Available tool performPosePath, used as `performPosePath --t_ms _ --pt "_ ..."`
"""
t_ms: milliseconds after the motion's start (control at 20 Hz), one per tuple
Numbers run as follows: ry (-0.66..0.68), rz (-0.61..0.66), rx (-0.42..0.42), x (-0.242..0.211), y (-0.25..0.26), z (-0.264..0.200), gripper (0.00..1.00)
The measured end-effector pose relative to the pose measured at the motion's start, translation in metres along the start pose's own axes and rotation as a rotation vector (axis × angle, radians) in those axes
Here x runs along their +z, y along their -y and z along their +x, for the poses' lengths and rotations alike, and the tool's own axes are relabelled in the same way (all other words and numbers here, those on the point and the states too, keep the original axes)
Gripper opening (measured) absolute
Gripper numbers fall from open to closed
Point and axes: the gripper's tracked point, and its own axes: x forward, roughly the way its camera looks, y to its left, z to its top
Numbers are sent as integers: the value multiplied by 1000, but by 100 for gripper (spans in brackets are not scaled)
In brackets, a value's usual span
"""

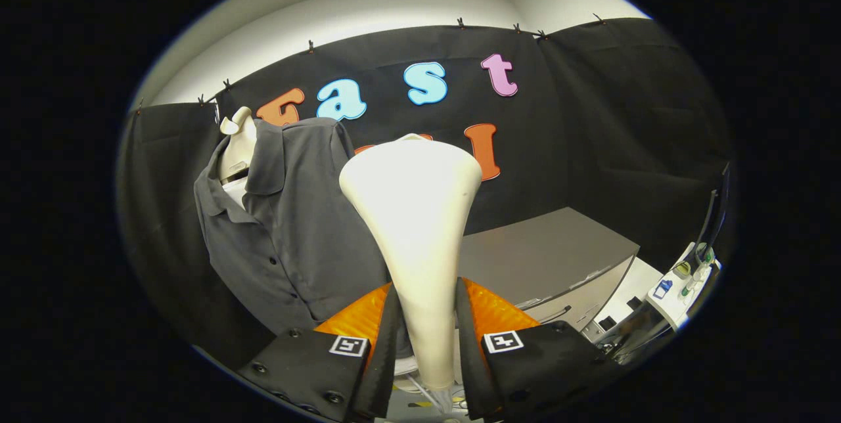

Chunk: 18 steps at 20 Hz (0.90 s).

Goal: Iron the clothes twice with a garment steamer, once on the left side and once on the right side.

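The gripper [424, 318] had both fingers clamped on the neck of the garment steamer [414, 213], its flared head raised ahead of them, likely so it could meet the grey shirt [295, 226] hanging just beyond, leftward, on its mannequin [238, 140].

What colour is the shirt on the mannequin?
Dark grey shirt, in the gripper view, just beyond the steamer held between the jaws.

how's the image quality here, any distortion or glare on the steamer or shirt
Gripper view: strong fisheye bending, straight edges curve; steamer, clamped between the gripper fingers, looks bright but not blown out; grey shirt evenly lit, sharp, no glare.
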Motion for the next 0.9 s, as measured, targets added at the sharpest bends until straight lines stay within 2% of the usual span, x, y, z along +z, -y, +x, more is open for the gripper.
performPosePath --t_ms 400,900 --pt "3 -23 50 0 -8 -4 50" --pt "-10 -28 44 -3 -5 6 50"
